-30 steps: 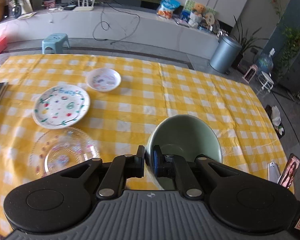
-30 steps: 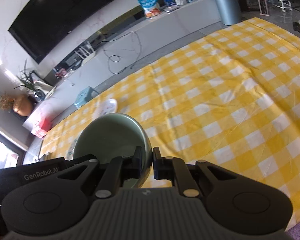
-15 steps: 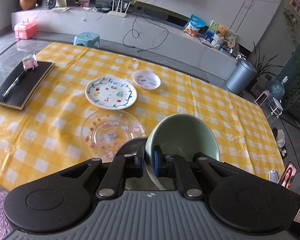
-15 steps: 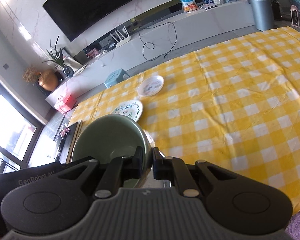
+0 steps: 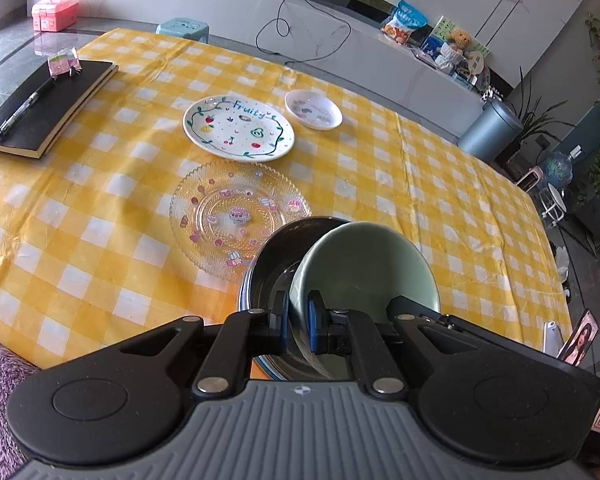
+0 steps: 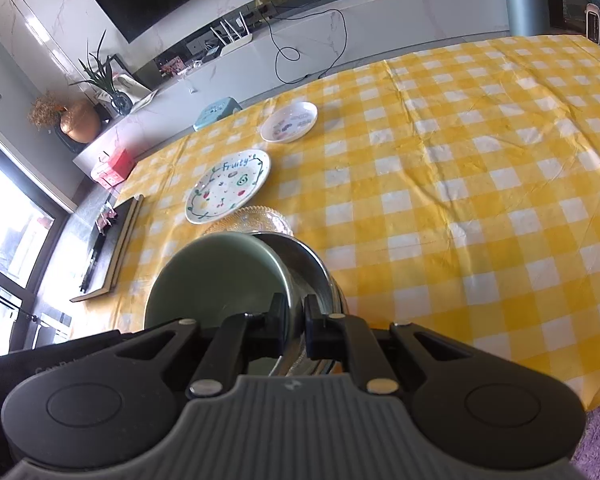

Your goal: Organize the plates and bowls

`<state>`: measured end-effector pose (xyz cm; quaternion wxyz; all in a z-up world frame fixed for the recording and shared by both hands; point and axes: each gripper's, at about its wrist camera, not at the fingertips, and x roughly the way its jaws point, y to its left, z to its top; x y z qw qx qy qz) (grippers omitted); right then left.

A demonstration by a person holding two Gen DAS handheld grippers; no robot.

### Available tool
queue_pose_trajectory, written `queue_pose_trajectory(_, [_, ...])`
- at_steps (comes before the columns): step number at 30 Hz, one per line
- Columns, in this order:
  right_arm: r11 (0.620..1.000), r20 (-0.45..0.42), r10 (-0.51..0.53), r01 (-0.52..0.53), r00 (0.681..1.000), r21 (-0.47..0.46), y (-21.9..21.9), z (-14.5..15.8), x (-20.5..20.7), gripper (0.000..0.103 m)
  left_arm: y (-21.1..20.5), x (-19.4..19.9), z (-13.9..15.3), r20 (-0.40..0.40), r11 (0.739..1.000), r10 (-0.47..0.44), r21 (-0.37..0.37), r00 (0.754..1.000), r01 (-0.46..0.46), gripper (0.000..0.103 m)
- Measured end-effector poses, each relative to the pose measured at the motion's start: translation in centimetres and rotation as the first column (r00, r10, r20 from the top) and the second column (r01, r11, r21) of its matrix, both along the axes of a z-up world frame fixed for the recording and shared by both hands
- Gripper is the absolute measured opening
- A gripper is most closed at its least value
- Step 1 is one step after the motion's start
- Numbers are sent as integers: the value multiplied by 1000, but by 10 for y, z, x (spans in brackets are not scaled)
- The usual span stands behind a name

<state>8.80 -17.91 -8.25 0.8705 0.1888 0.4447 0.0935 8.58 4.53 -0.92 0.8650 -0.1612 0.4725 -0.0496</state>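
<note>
My left gripper (image 5: 298, 322) is shut on the near-left rim of a pale green bowl (image 5: 364, 272). My right gripper (image 6: 296, 326) is shut on the green bowl's (image 6: 216, 280) opposite rim. The bowl is tilted, held partly over a metal bowl (image 5: 270, 264) that stands at the table's near edge and also shows in the right wrist view (image 6: 312, 272). Beyond lie a clear glass plate (image 5: 236, 216), a white "Fruity" plate (image 5: 238, 128) and a small white dish (image 5: 314, 109).
The table has a yellow checked cloth (image 5: 440, 184). A black notebook with a pen (image 5: 44, 108) lies at the far left. A phone and a photo (image 5: 572, 338) lie at the right edge. A blue stool (image 5: 182, 29) and a grey bin (image 5: 490, 130) stand beyond the table.
Both grippers have pulled back toward the near edge with the green bowl. The metal bowl has come into view beneath it, and the plates look farther away.
</note>
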Motion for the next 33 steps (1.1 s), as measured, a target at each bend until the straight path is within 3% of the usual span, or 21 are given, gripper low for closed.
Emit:
queue_pose_trajectory(14, [998,-28,25,-27,999,-53,10,-13,12,6,-1,7,-12,-35,999,-26,41,999,28,11])
queue_pose_trajectory(28, [997,-19,28,-29,999,-69,8,-12,12,10,-9,5,-4,-8,992,-46,120,999,47,13])
queue_pose_trajectory(33, [997,13,33,-32,999,-64,9,-6,10,10,-8,4,7,50,989,-43,141,998,36,30])
